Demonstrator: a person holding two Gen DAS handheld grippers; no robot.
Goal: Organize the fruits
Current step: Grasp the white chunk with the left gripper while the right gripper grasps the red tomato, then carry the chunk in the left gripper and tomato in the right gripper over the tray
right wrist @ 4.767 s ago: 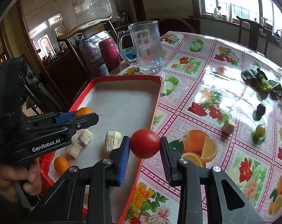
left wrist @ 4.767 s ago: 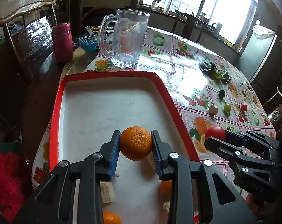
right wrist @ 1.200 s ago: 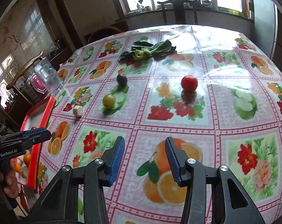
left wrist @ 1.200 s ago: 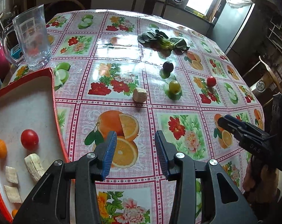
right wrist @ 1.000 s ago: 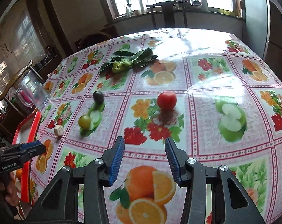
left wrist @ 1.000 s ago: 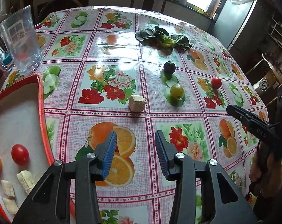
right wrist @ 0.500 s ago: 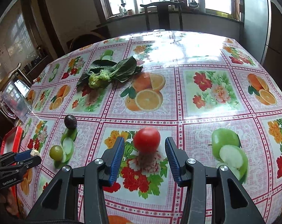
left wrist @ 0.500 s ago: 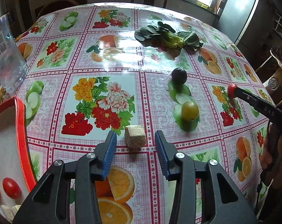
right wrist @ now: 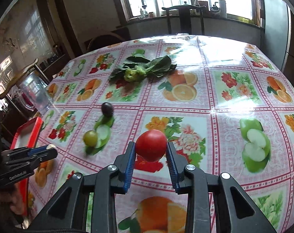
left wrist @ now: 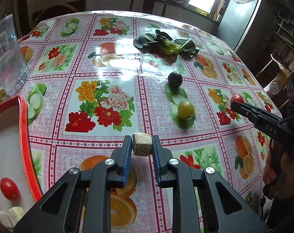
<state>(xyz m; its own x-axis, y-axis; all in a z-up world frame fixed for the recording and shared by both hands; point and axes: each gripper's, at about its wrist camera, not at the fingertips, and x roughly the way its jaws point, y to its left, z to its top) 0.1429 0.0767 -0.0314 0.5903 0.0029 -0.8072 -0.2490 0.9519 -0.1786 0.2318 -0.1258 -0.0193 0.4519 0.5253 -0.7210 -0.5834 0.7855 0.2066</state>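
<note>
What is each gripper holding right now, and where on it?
The left gripper pinches the banana chunk across its peeled sides. The right gripper pinches the red tomato across its widest part.

Both grippers are black plastic with ribbed blue pads and silver screws at the joints. The left gripper (left wrist: 142, 145) reads "GenRobot.AI" in white on its side; the right gripper (right wrist: 150, 151) reads "DAS".
</note>
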